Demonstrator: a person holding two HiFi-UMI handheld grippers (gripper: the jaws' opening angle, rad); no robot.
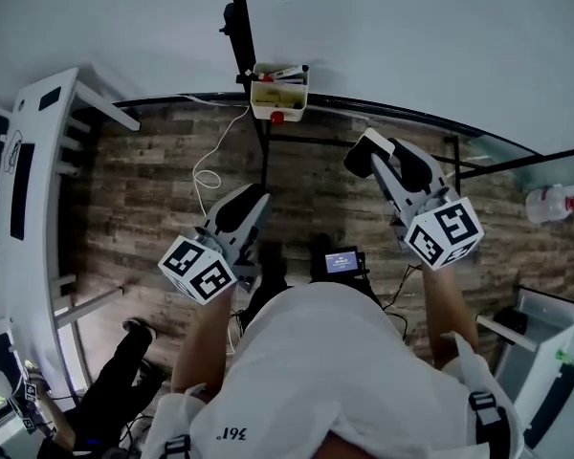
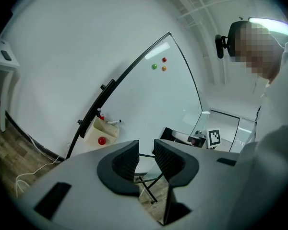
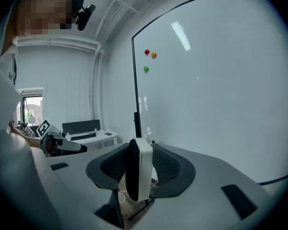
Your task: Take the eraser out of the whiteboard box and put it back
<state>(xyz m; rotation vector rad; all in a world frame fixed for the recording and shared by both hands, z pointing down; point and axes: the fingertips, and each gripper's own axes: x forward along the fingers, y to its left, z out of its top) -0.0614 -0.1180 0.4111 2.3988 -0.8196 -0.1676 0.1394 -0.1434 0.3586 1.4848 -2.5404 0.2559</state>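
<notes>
The cream whiteboard box [image 1: 278,92] hangs on the board's black stand, with markers and a red round thing in it; it also shows in the left gripper view [image 2: 102,131]. My right gripper [image 1: 367,151] is shut on the eraser [image 1: 379,145], a white block with a black felt side, held upright between the pads [image 3: 138,169], to the right of the box and apart from it. My left gripper [image 1: 252,201] hangs lower left of the box. Its jaws [image 2: 146,153] stand open with nothing between them.
The whiteboard [image 2: 158,95] carries three small magnets [image 3: 149,56]. A white desk [image 1: 33,189] stands at the left, a spray bottle [image 1: 553,203] at the right. A white cable [image 1: 207,166] lies on the wood floor. A person in black [image 1: 124,376] is at the lower left.
</notes>
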